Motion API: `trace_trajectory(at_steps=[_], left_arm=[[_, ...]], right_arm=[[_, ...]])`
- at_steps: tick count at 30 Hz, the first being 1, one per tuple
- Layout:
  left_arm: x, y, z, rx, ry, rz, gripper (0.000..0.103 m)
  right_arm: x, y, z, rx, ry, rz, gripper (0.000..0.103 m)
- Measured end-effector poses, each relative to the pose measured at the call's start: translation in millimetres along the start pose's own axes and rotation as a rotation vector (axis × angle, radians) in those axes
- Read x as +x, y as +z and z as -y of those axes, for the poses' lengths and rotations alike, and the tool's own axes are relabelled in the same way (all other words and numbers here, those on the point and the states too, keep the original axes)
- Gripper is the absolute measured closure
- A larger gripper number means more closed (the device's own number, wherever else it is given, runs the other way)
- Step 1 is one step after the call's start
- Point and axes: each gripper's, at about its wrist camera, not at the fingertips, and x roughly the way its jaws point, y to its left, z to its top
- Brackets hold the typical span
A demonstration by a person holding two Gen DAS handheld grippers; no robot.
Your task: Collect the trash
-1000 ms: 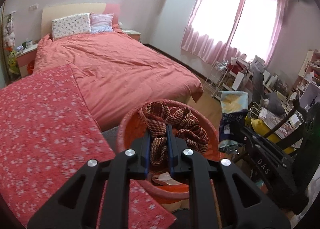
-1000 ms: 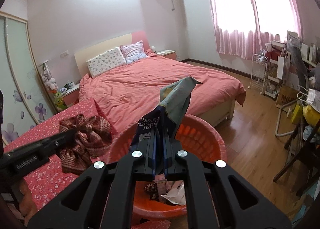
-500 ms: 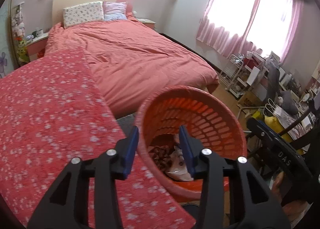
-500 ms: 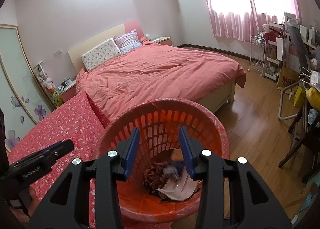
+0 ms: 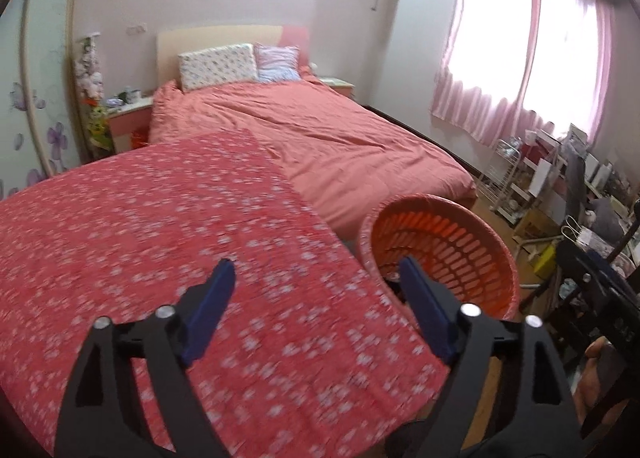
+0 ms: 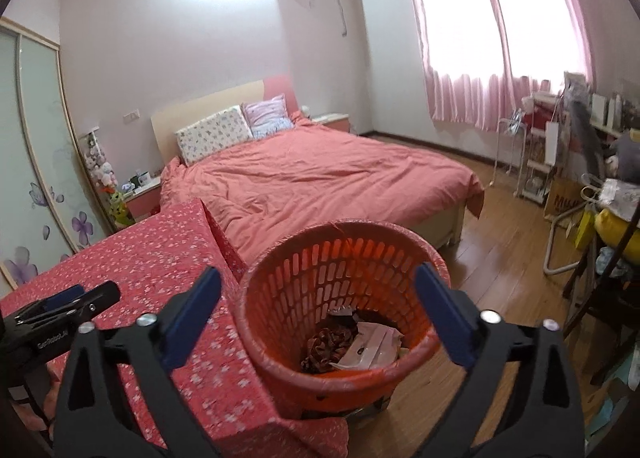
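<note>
An orange plastic basket [image 6: 280, 290] stands on the floor beside a table with a red flowered cloth [image 6: 160, 258]. Inside lie a brown plaid cloth [image 6: 326, 344] and white paper wrappers [image 6: 372, 342]. My right gripper [image 6: 316, 314] is wide open and empty, above the basket. My left gripper [image 5: 316, 306] is wide open and empty over the flowered cloth [image 5: 140, 238], with the basket [image 5: 460, 230] to its right. The left gripper also shows in the right wrist view [image 6: 60, 306] at the lower left.
A bed with a salmon cover [image 6: 320, 186] lies behind the basket. Shelves, a chair and bags [image 6: 580, 198] crowd the right wall. Wooden floor [image 6: 500, 242] runs between bed and clutter. A wardrobe [image 6: 32, 138] stands at the left.
Both grippers let go of their loads into the basket: the left dropped the plaid cloth, the right a dark wrapper. Both jaws opened wider. The left gripper swung left over the table.
</note>
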Motion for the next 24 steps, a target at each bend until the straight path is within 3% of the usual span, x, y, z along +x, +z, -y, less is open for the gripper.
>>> trace_trajectory(at_steps=[5, 9, 18, 24], left_arm=[[-42.9, -20.0, -15.9, -0.011, 0.079, 0.062, 0.004], [-72.8, -36.0, -27.7, -0.027, 0.138, 0.099, 0.004], [-118.6, -79.3, -42.3, -0.073, 0.295, 0.146, 0.004], [-132.0, -96.2, -45.3, -0.097, 0.315, 0.160, 0.004]], right_arm=[[-28.8, -9.7, -19.4, -0.082, -0.113, 0.079, 0.002], [-49.2, -21.0, -29.2, -0.127, -0.176, 0.117, 0.002], [-71.7, -45.6, -28.6, -0.086, -0.197, 0.109, 0.002], [-81.7, -54.5, -36.8, -0.109, -0.208, 0.112, 0.002]])
